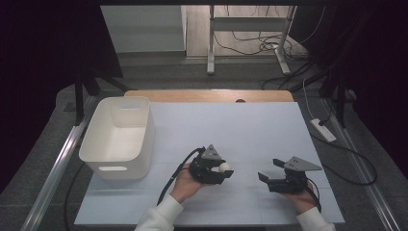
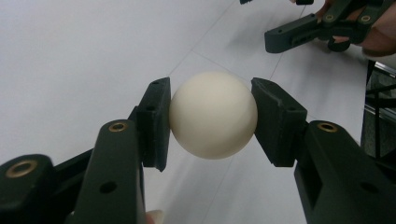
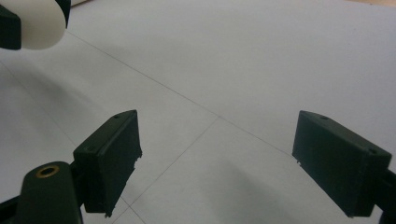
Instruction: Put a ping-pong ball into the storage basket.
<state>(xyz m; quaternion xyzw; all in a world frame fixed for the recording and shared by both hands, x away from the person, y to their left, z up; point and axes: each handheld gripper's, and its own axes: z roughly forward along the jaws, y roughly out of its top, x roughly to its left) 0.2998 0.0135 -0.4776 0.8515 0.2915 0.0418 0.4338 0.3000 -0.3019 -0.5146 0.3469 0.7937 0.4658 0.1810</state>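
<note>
A cream-white ball [image 2: 212,114] is clamped between the two black pads of my left gripper [image 2: 210,119], one pad on each side, held a little above the white table. In the high view that gripper [image 1: 225,170] is at the table's front centre with the ball [image 1: 223,167] at its tip, pointing right. My right gripper [image 1: 270,169] rests to the right of it, facing left toward the ball. Its jaws [image 3: 217,154] stand wide apart over bare table with nothing between them. The ball [image 3: 39,23] shows at the top left corner of the right gripper view.
A white plastic bin [image 1: 118,137] with a handle slot stands at the table's left side, and it looks empty. The white table cover [image 1: 231,125] ends at a wooden strip [image 1: 207,95] at the back. Cables and a metal frame lie on the floor beyond.
</note>
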